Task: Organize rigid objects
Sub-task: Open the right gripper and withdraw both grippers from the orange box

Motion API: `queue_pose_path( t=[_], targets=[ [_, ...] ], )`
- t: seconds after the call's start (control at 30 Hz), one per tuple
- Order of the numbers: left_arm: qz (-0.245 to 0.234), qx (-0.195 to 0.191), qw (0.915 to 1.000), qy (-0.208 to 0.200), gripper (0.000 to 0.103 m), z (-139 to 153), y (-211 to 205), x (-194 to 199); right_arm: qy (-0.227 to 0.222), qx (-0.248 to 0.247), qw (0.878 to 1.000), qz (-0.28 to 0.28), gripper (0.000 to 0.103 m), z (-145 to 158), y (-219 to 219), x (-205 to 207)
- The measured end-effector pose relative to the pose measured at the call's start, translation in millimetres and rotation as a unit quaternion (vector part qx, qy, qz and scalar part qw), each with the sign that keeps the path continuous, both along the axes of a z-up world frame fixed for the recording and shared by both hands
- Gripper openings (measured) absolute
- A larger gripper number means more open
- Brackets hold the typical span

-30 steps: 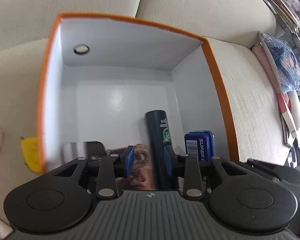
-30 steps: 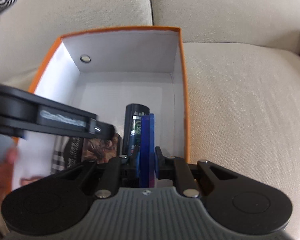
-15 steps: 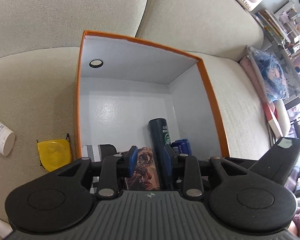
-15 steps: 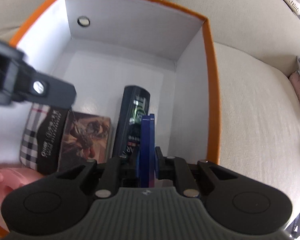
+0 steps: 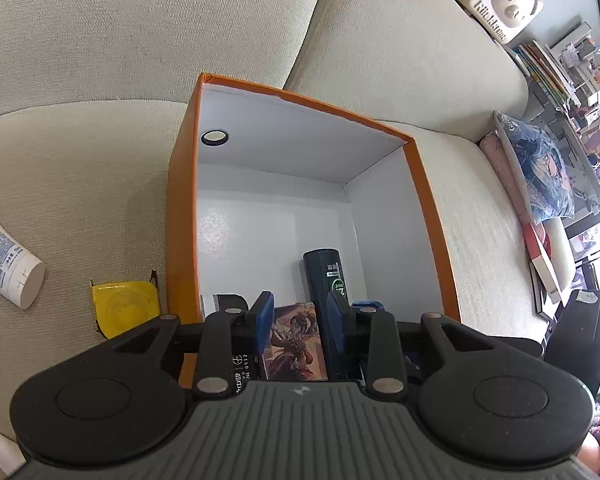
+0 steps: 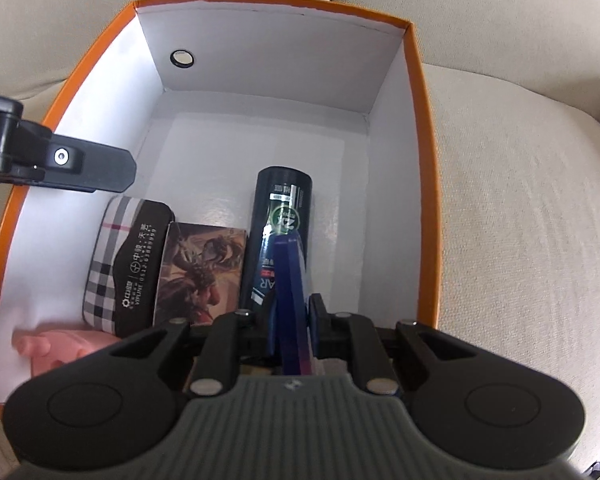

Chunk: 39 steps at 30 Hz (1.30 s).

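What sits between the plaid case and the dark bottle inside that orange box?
An illustrated card box lies between the plaid case and the dark bottle, clearest in the right wrist view.

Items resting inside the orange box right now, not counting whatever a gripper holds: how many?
4 visible: plaid case toward the left wall, picture card box beside it, dark bottle right of that, pink item in the near-left corner. The right gripper may hide more.

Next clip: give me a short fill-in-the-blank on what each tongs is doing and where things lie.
1. The right tongs are shut on a flat ____ card.
2. The left tongs hold ____.
3. The yellow tape measure lies ____ the orange box.

Missing words: blue; nothing; outside
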<state>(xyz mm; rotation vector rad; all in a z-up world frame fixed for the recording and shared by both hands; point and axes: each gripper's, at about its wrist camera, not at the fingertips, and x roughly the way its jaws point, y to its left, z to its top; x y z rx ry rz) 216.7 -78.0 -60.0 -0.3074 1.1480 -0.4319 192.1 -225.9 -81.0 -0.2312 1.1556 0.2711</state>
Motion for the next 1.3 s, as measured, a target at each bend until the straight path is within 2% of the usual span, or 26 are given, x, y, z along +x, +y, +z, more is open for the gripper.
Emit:
queue_pose_path(
  t=[0.1, 0.27, 0.43, 0.57, 0.7, 0.87, 1.2, 1.3],
  targets=[
    [-0.003, -0.002, 1.0, -0.002, 0.036, 1, -1, 0, -0.004, -0.008, 1.0, 0.003, 0.015, 0, 4, 8],
    [-0.001, -0.003, 1.0, -0.003, 0.037, 1, 0, 1, -0.02, -0.025, 0.999, 0.023, 0.022, 0, 14, 0],
    [0.004, -0.008, 0.9999, -0.007, 0.037, 4, 4, 0, -0.019, -0.018, 0.999, 0.028, 0.02, 2, 11, 0],
    [0.005, -0.006, 0.9999, -0.011, 0.037, 6, 6, -1, -0.012, -0.021, 0.999, 0.034, 0.011, -2, 11, 3],
    [0.011, -0.005, 0.9998, -0.015, 0.037, 11, 11, -5, -0.002, -0.003, 0.999, 0.036, 0.011, -3, 9, 1],
    [0.026, -0.002, 0.9995, -0.019, 0.037, 17, 24, -17, 0.009, -0.027, 0.999, 0.036, 0.0, -14, 11, -3],
    [0.054, -0.003, 0.9979, -0.035, 0.039, 35, 59, -50, 0.004, -0.031, 0.999, 0.032, 0.0, -12, 11, -8],
    [0.055, 0.0, 0.9972, -0.05, 0.039, 41, 70, -61, -0.031, -0.025, 0.998, 0.04, 0.005, 8, 15, -20]
  ],
)
